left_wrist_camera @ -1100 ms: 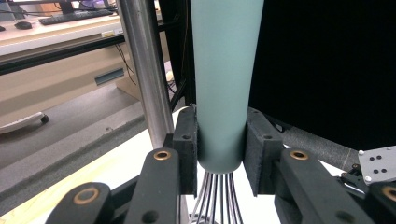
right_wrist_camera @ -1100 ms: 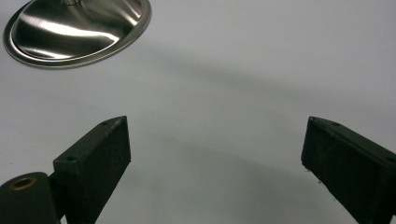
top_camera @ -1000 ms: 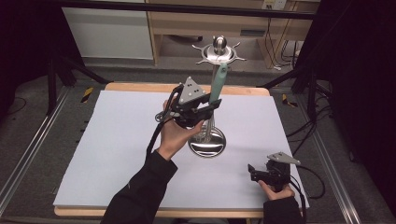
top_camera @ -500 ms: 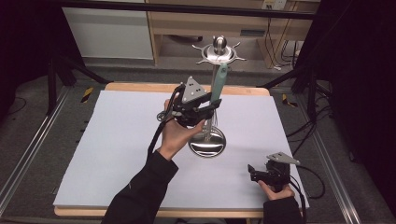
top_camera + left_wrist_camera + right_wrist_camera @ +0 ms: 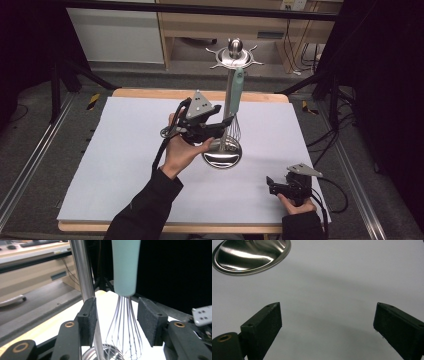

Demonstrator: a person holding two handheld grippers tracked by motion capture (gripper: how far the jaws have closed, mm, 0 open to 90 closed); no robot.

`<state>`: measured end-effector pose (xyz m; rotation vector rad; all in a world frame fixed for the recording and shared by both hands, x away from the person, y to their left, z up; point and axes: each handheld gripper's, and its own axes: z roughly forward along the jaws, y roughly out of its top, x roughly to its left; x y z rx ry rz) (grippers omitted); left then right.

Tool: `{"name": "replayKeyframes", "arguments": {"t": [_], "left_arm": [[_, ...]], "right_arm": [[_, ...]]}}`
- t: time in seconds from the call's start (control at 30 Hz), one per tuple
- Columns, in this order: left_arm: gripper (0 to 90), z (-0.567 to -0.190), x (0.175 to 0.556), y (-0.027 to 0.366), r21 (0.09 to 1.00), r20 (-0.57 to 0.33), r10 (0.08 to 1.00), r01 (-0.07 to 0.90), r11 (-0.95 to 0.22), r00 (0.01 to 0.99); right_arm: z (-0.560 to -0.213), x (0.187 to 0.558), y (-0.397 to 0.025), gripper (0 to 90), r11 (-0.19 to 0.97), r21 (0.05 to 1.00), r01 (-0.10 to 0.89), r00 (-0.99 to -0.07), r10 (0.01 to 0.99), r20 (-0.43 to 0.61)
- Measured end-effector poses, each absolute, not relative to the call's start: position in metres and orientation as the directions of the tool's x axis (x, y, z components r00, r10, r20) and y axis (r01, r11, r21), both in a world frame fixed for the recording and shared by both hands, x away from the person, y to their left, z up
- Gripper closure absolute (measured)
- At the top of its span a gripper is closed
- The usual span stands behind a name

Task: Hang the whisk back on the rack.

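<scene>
While hanging by its mint handle from the stand point(image 5: 223, 150), whisk point(image 5: 125, 312) unmoved between the spread jaws of the left gripper point(image 5: 117, 317) since a second ago (right gripper point(image 5: 327, 322), well apart from the stand, gaping too), so grasp judged pending.

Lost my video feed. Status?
Left gripper open around whisk wires, not clamped. Whisk hangs on stand. Right gripper open, idle.

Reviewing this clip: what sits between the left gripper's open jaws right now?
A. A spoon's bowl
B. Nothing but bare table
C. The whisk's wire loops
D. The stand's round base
C. In the left gripper view, the left gripper has its jaws apart on either side of the whisk wires, just below its mint handle, beside the stand pole.
</scene>
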<state>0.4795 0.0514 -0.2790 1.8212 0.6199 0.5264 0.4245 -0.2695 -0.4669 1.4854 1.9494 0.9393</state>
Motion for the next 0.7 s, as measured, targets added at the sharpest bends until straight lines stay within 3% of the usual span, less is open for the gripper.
{"name": "replayKeyframes", "arguments": {"t": [0.7], "left_arm": [[41.6, -0.329, 0.458, 0.090, 0.935, 0.028, 0.627, 0.202, -0.293, 0.778]], "right_arm": [[-0.467, 0.424, -0.270, 8.2, 0.164, 0.777, 0.608, -0.268, 0.963, 0.007]]}}
